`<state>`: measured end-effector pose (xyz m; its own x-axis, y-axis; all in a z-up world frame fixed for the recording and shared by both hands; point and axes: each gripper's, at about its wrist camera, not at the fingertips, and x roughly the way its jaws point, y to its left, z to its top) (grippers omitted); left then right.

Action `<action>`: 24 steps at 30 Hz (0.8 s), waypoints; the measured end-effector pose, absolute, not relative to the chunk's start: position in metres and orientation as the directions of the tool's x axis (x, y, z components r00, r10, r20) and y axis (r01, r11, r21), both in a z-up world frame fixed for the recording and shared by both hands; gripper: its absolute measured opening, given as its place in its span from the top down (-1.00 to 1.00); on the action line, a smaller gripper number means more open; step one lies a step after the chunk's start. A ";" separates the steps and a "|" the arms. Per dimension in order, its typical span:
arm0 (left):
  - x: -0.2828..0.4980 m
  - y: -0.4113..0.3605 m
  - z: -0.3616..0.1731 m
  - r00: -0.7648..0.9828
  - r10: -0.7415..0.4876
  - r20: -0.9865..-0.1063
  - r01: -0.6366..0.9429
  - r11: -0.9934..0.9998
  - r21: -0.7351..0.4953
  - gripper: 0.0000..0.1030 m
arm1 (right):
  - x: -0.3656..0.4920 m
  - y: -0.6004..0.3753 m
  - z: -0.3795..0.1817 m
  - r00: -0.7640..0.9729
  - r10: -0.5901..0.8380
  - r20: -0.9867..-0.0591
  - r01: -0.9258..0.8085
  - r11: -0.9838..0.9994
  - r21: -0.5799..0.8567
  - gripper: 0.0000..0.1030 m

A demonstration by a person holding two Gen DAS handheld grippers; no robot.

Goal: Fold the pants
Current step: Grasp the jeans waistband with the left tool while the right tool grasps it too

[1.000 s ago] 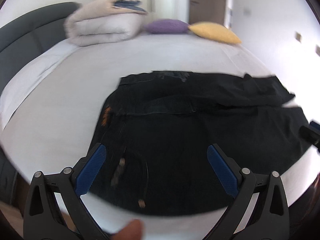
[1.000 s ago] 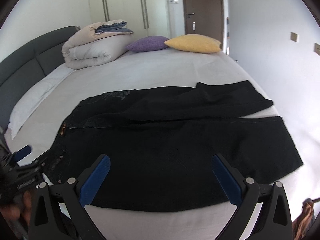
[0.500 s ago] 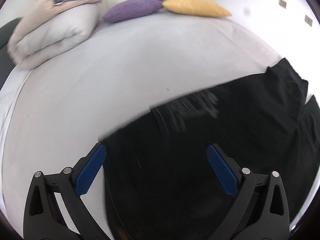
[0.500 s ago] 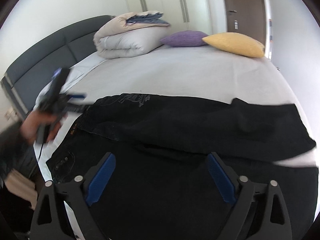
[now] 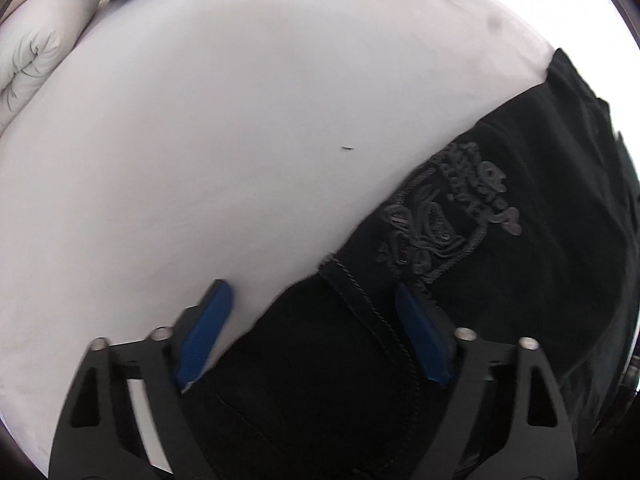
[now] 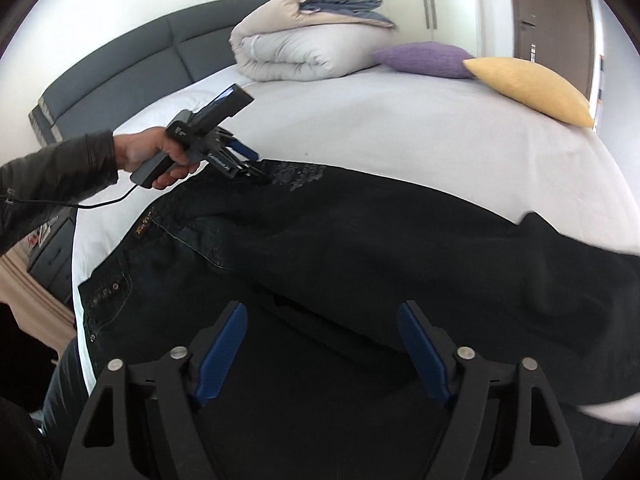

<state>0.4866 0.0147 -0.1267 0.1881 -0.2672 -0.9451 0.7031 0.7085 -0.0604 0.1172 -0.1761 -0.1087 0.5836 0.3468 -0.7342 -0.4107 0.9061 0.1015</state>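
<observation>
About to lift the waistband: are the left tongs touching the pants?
Cannot tell. Left wrist view: the pants lie between the closing jaws of the left tongs, pads not pinching; right wrist view shows tips at the cloth, contact unclear.

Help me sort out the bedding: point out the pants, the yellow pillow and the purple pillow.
pants [image 6: 360,240]: right wrist view, on the upper leg.
yellow pillow [image 6: 528,88]: right wrist view, on its middle.
purple pillow [image 6: 424,58]: right wrist view, on its middle.
</observation>
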 end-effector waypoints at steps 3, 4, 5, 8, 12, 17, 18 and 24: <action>0.487 0.022 -0.118 0.218 -0.278 -0.936 0.691 0.721 -0.053 0.54 | 0.133 -0.163 -0.107 0.578 0.349 -0.737 -0.436 0.896 0.082 -0.33; 0.486 0.026 -0.113 0.234 -0.274 -0.933 0.688 0.725 -0.040 0.69 | 0.136 -0.160 -0.106 0.579 0.353 -0.735 -0.443 0.893 0.081 -0.33; 0.483 0.029 -0.109 0.257 -0.270 -0.928 0.685 0.728 -0.023 0.77 | 0.142 -0.155 -0.104 0.581 0.354 -0.733 -0.451 0.890 0.072 -0.33; 0.464 0.038 -0.096 0.348 -0.267 -0.899 0.674 0.737 0.042 0.95 | 0.155 -0.138 -0.096 0.590 0.347 -0.729 -0.477 0.878 0.031 -0.31; 0.425 0.052 -0.071 0.508 -0.251 -0.824 0.665 0.722 0.190 0.96 | 0.176 -0.118 -0.081 0.600 0.349 -0.719 -0.509 0.861 -0.006 -0.29; 0.387 0.064 -0.050 0.619 -0.272 -0.737 0.622 0.743 0.248 0.96 | 0.206 -0.085 -0.071 0.623 0.296 -0.724 -0.549 0.825 -0.135 -0.28; 0.374 0.065 -0.047 0.633 -0.278 -0.722 0.615 0.748 0.251 0.96 | 0.212 -0.079 -0.072 0.615 0.295 -0.732 -0.563 0.814 -0.145 -0.26; 0.357 0.089 -0.048 0.644 -0.311 -0.699 0.606 0.765 0.218 0.96 | 0.252 -0.043 -0.090 0.584 0.180 -0.792 -0.632 0.712 -0.305 -0.20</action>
<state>0.3574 0.0891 -0.0478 0.6438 -0.3108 -0.6993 0.6060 0.7650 0.2179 0.2519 -0.0434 -0.0897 0.5840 0.1796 -0.7916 -0.6325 0.7120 -0.3050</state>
